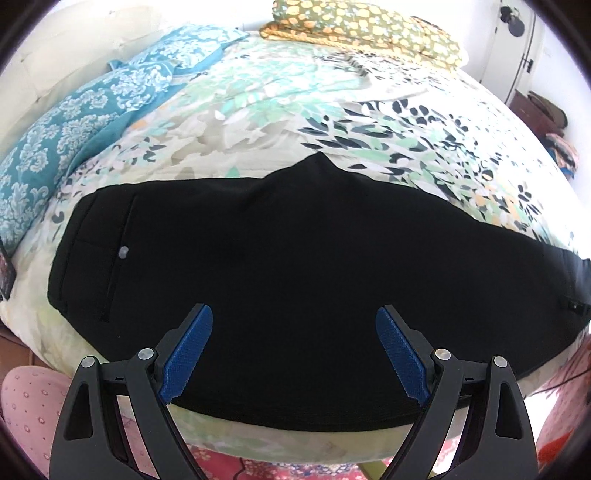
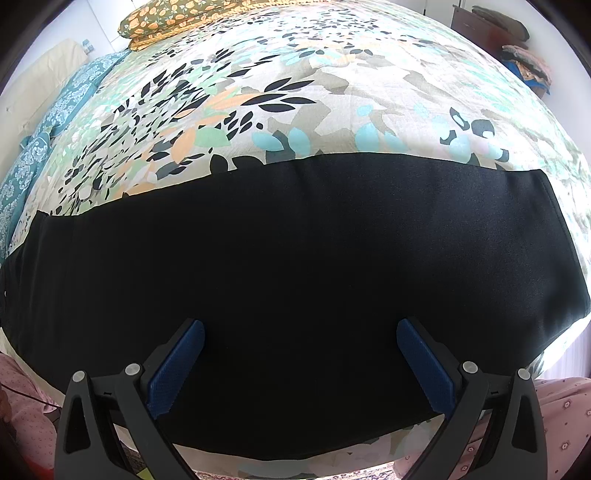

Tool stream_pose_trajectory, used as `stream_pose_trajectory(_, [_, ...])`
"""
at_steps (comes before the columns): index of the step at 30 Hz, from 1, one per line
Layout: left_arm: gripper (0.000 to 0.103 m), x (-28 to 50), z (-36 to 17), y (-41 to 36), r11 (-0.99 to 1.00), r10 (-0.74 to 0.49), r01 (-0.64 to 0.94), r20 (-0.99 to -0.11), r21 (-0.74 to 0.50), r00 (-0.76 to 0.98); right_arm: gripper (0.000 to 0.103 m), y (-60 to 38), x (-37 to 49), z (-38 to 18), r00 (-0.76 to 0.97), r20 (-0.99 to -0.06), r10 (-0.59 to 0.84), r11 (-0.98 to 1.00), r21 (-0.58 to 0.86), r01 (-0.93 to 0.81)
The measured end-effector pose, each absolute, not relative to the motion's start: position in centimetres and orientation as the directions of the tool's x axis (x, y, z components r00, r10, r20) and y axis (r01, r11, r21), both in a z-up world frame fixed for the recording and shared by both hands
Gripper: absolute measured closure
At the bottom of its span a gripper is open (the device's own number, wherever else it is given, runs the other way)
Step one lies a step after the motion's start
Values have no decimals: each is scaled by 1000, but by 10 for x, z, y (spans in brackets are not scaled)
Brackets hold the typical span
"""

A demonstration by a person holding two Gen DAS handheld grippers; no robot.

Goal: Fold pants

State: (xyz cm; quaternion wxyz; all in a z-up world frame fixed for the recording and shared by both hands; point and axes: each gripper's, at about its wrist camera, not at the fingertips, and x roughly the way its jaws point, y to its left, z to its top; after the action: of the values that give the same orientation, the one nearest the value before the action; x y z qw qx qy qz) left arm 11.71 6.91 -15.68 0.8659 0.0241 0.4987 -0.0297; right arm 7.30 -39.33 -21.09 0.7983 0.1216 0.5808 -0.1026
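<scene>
- Black pants (image 1: 280, 258) lie flat along the near edge of the bed (image 1: 280, 110), lengthwise left to right. They look already folded leg over leg, with the crotch point (image 1: 319, 157) sticking out on the far side.
- The waist end is at the left, where a pocket seam and a small pale button (image 1: 123, 252) show. The hem end (image 2: 554, 236) is at the right, cut square.
- Left tool (image 1: 293, 328) hovers over the waist half with its jaws spread wide and nothing between the blue pads (image 1: 188, 354).
- Right tool (image 2: 301, 343) hovers over the leg half, also spread and empty.
- Risk: the cloth is two layers thick. A shallow pinch at either end would likely lift only the top layer and pull the stack apart.
- Risk: the near edge of the pants sits close to the edge of the bed. A drag toward the person could slide them off.
- Risk: uneven lifting by the two tools could skew the next fold, and the crotch point would stick out further.
- Containers: none in view. Only a folded yellow-patterned blanket (image 1: 365, 29) lies at the far side, and teal patterned bedding (image 1: 85, 107) at the left.
</scene>
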Motion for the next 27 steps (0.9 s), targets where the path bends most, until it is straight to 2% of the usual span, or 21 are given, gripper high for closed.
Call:
stream_pose_trajectory(8, [12, 118, -160, 70, 996, 26, 60, -865, 64, 501, 0, -394, 73, -212, 307, -952, -26, 947, 75, 312])
stream_pose_trajectory(27, [12, 122, -165, 76, 995, 66, 34, -872, 94, 485, 0, -393, 74, -212, 307, -951, -37, 948, 64, 311])
